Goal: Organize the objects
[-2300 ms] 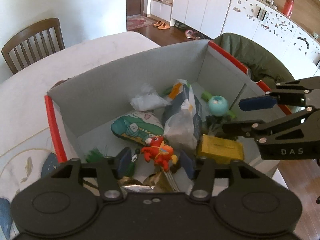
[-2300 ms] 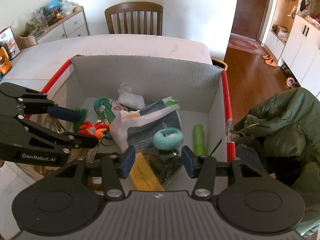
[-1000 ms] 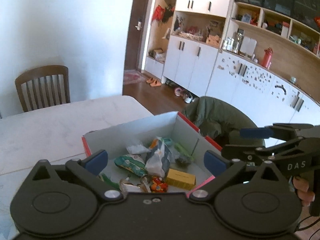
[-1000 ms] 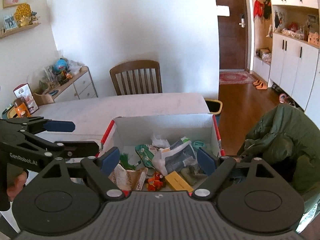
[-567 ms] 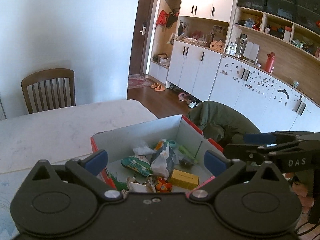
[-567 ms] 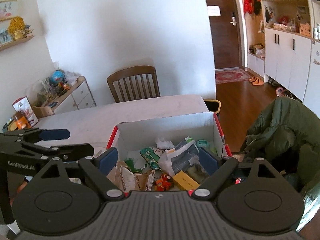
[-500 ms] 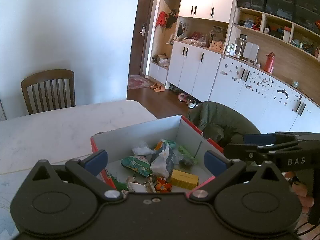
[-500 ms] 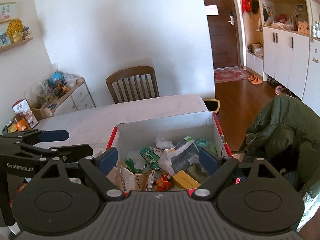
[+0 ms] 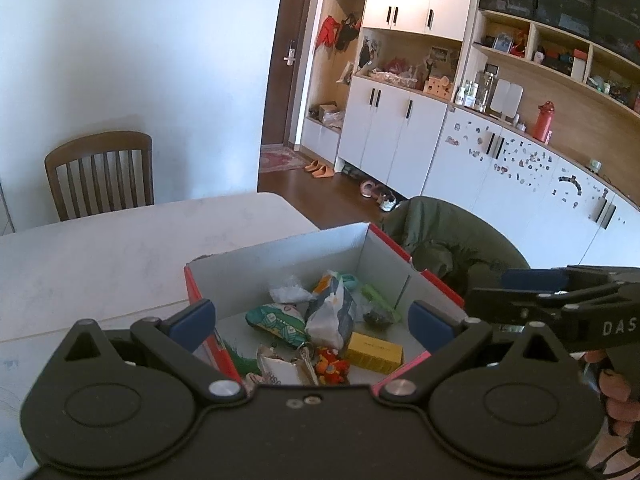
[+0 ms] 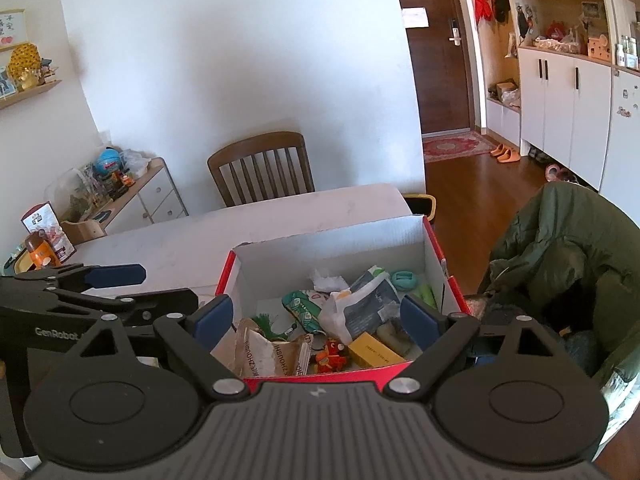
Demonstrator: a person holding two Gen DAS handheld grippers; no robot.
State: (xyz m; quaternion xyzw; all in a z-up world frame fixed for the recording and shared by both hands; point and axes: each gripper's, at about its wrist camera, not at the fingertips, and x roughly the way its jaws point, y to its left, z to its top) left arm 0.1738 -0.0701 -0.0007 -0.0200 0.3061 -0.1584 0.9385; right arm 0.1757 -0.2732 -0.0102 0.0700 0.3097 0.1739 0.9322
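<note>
An open red-edged cardboard box [image 10: 434,248], white inside, sits just ahead of and below the gripper, crammed with a yellow carton [image 10: 374,350], an orange toy figure [image 10: 332,354], crumpled snack bags [image 10: 360,308] and a teal ring [image 10: 404,280].

A brown wooden slat-back chair [image 9: 100,174] stands at left; a rumpled olive-green jacket [image 10: 560,256] fills the right.
</note>
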